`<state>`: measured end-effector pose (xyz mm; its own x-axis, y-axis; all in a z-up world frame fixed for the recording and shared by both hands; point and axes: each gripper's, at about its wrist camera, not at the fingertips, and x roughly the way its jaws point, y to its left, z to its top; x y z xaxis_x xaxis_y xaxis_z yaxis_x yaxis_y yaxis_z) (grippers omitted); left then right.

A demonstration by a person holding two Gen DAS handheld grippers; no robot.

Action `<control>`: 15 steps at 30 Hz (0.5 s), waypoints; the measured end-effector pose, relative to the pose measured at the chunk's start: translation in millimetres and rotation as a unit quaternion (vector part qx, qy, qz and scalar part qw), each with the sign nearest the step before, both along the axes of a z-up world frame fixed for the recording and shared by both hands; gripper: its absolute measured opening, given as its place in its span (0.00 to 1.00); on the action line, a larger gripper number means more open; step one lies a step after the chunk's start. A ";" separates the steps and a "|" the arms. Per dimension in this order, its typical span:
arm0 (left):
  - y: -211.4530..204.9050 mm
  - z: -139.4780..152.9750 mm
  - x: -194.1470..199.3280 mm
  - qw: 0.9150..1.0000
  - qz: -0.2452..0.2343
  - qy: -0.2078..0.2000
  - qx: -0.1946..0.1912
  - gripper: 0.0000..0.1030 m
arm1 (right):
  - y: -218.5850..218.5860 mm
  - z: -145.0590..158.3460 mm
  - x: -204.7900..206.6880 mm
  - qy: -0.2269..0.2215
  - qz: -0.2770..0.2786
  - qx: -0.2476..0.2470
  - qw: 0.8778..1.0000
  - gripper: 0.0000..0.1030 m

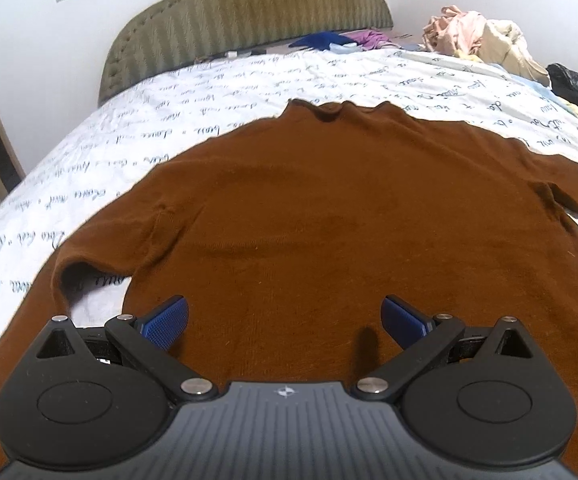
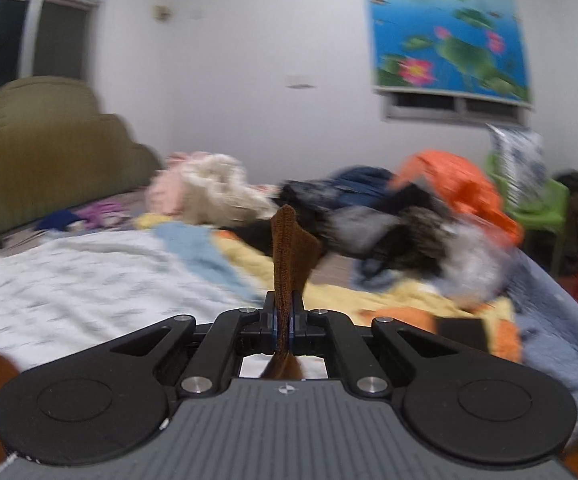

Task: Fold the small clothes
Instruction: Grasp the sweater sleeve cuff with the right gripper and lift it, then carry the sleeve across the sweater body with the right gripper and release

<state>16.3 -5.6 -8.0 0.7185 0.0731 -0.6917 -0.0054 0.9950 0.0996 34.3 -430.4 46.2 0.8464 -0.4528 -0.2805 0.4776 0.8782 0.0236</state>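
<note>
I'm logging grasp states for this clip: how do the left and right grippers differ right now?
The left gripper is open, blue pads spread wide; the right gripper is shut. The left holds nothing, above the flat brown sweater; the right pinches a brown strip of it. The left view is sharp; the right is blurred. Both are the same black design.

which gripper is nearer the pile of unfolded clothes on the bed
Right. The right gripper, shut on a brown sweater edge, faces the clothes pile closely; the left gripper sits open over the sweater, farther away.
</note>
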 end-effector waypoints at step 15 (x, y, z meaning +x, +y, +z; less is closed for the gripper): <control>20.2 -4.9 -4.4 1.000 0.027 0.004 0.007 1.00 | 190.0 2.2 73.7 0.044 0.251 -0.020 0.967 0.06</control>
<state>11.9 14.6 -12.9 0.7076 0.1217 -0.6960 -0.0577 0.9917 0.1147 108.1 -240.4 48.4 0.9361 -0.0025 -0.3517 -0.0112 0.9992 -0.0371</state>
